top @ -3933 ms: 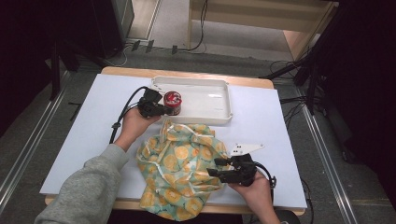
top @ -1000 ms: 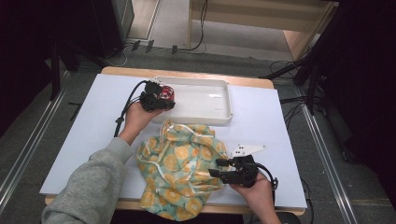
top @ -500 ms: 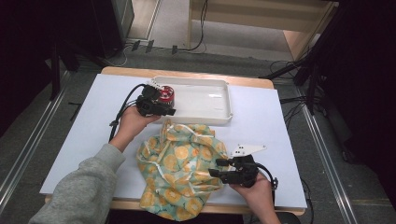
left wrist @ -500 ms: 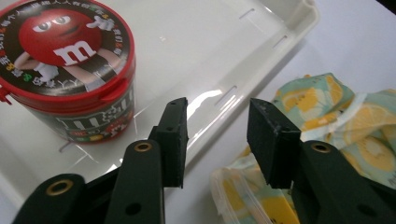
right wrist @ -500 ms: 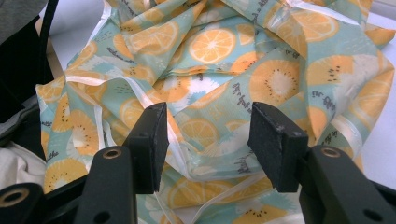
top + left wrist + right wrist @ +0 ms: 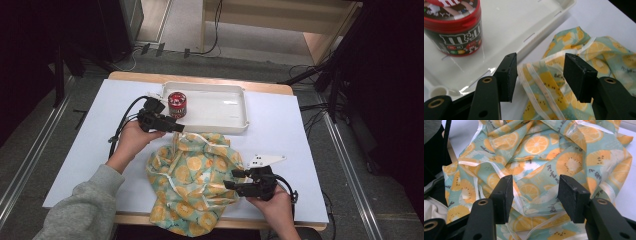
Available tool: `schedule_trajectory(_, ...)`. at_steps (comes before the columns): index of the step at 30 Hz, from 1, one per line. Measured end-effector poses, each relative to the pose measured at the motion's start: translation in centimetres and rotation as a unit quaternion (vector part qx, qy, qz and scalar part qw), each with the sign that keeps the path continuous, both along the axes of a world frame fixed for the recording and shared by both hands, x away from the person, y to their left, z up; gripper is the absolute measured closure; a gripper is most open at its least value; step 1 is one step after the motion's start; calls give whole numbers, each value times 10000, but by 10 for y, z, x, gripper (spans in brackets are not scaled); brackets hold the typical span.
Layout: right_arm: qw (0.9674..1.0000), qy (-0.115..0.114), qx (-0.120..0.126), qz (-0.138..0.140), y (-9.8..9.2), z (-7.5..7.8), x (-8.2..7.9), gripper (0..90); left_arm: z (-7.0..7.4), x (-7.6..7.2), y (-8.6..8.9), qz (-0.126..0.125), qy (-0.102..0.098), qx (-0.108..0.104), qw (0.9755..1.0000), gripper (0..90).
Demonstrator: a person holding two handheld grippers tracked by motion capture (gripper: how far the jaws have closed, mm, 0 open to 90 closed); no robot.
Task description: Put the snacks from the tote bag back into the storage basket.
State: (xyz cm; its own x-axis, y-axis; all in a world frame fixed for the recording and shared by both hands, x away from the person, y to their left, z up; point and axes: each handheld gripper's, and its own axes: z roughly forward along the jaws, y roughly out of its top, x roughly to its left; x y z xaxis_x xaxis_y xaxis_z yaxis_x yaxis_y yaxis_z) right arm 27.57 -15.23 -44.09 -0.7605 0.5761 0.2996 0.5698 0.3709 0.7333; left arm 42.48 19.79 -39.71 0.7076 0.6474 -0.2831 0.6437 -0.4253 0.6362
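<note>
So the red candy jar (image 6: pixel 176 104) sits upright at the left end of the white tray (image 6: pixel 235 116), left gripper (image 6: pixel 176 127) just opened and empty right beside it, while the right gripper (image 6: pixel 231 179) hangs open over the fruit-print bag (image 6: pixel 192 185).

Grey sleeve (image 6: pixel 80 212); black claws, apparently brass-eyed.

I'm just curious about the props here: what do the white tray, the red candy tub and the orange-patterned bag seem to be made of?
White tray: probably glossy moulded plastic, since it shows bright reflections.
Red candy tub: likely plastic with a shiny printed label.
Orange-patterned bag: thin, soft sheet, maybe coated fabric or plastic film; it crumples into folds with a slight sheen.
</note>
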Motion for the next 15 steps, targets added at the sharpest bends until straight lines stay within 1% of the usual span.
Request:
schedule_trajectory(2, 10000, 1, 6, -1, 0, 0, 0, 469, -1, -4, 1, -20, -19, 55, 10000, 444)
schedule_trajectory(3, 10000, 2, 4, 0, 0, 0, 0, 469, -1, -7, 2, -5, -34, 37, 10000, 442)
schedule_trajectory(7, 10000, 7, 2, -16, 0, 0, 0, 463, -1, -15, 7, -19, -57, -97, 9999, 435)
schedule_trajectory(9, 10000, 6, 9, -20, -1, 0, 0, 461, 0, -19, 9, -16, -8, -220, 9998, 432)
schedule_trajectory(10, 10000, 9, 14, -20, -1, 0, 0, 460, 1, -22, 10, -34, -15, -233, 9997, 430)
schedule_trajectory(11, 10000, 5, 8, -21, -1, 0, 0, 459, 2, -24, 11, -70, -17, -172, 9998, 430)
schedule_trajectory(13, 10000, -4, 19, -25, -1, 1, 0, 457, 3, -28, 12, -93, -40, -118, 9999, 424)
schedule_trajectory(15, 10000, -19, 18, -21, -2, 1, 0, 456, 2, -32, 14, -99, -39, -110, 9999, 415)
